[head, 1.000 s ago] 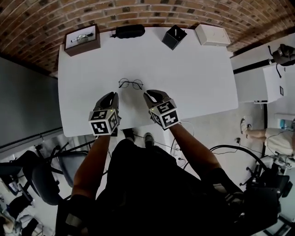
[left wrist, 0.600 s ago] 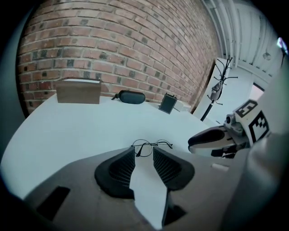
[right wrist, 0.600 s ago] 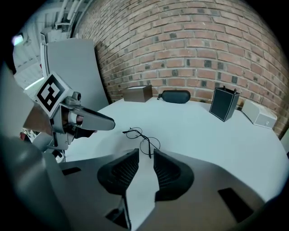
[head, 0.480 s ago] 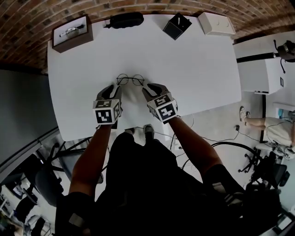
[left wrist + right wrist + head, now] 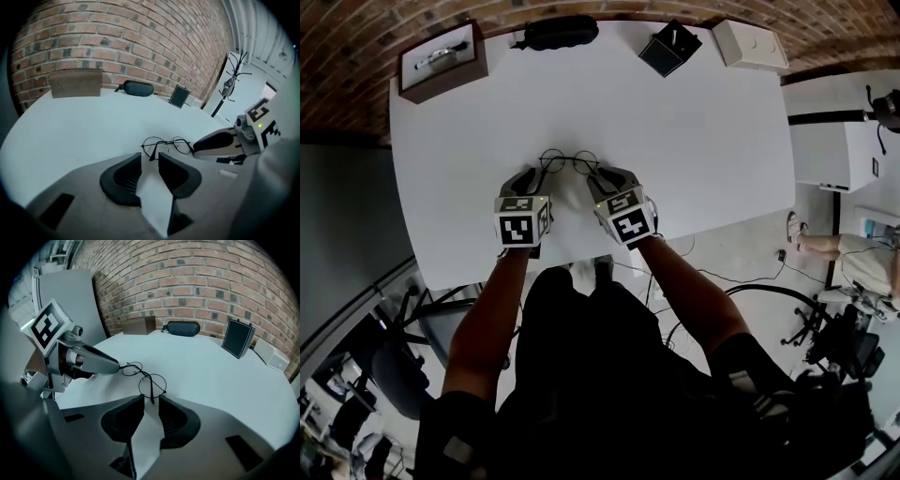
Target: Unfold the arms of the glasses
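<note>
Thin round wire glasses (image 5: 569, 159) lie on the white table (image 5: 703, 141), arms folded behind the lenses. My left gripper (image 5: 532, 174) has its tips at the frame's left end and my right gripper (image 5: 602, 176) at its right end. Both have just been opening their jaws. In the left gripper view the glasses (image 5: 168, 145) lie just ahead, and one arm's tip reaches the mouth of the open left gripper (image 5: 150, 157). In the right gripper view the other arm's tip of the glasses (image 5: 145, 378) sits at the mouth of the open right gripper (image 5: 151, 400). Neither pair of pads presses on the wire.
Along the table's far edge stand a brown box (image 5: 438, 61), a black glasses case (image 5: 558, 31), a small black box (image 5: 669, 47) and a white box (image 5: 750, 44). A brick wall lies behind. The table's near edge runs just under my hands.
Both grippers have moved forward and down to the glasses, from well short of them to their tips at the frame's two ends. The glasses have not moved.
</note>
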### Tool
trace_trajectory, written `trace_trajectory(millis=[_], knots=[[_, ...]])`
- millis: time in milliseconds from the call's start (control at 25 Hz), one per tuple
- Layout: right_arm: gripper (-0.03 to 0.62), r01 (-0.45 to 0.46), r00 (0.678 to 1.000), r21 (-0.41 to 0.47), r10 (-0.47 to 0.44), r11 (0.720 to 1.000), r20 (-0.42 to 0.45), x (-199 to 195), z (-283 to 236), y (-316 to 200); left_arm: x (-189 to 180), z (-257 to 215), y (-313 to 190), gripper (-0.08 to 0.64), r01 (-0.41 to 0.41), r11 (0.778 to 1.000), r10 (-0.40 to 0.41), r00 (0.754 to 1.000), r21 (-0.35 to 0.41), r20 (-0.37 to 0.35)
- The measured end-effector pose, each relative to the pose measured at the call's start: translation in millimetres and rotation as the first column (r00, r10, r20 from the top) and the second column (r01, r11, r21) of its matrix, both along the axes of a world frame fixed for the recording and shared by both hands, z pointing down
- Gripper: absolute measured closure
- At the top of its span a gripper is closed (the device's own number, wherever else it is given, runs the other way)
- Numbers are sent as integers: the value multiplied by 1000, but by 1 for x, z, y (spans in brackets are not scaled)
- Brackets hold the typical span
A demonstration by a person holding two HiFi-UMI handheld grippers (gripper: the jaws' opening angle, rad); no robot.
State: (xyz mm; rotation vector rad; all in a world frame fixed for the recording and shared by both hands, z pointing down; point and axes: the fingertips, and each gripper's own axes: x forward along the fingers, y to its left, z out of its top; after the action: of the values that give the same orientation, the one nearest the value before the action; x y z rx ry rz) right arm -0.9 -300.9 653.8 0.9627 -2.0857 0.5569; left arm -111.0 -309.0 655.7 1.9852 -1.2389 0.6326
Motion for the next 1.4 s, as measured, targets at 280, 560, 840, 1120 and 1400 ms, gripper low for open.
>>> trace_trajectory(millis=[280,560,840,1120,1400], knots=[[518,2,1000,4,-1,1000,-10,-1,4,-2,11,4,-2,448,-46,999,46,999,13,3],[557,11,999,15,-10,1000,-47,-2,4,-4,15,8,-2,520,-84,996,83,995,5,55],[566,1,1000,41,0,999,-17,0,-5,-3,19,4,5,525,-67,998,67,998,3,1],[567,45,999,131,-49,990,23,-6,-33,-4,25,-18,9,526,-71,994,72,997,83,-14],[568,95,994,162,-104,982,45,-9,-44,6,34,-31,23,526,-69,993,71,997,100,-23]])
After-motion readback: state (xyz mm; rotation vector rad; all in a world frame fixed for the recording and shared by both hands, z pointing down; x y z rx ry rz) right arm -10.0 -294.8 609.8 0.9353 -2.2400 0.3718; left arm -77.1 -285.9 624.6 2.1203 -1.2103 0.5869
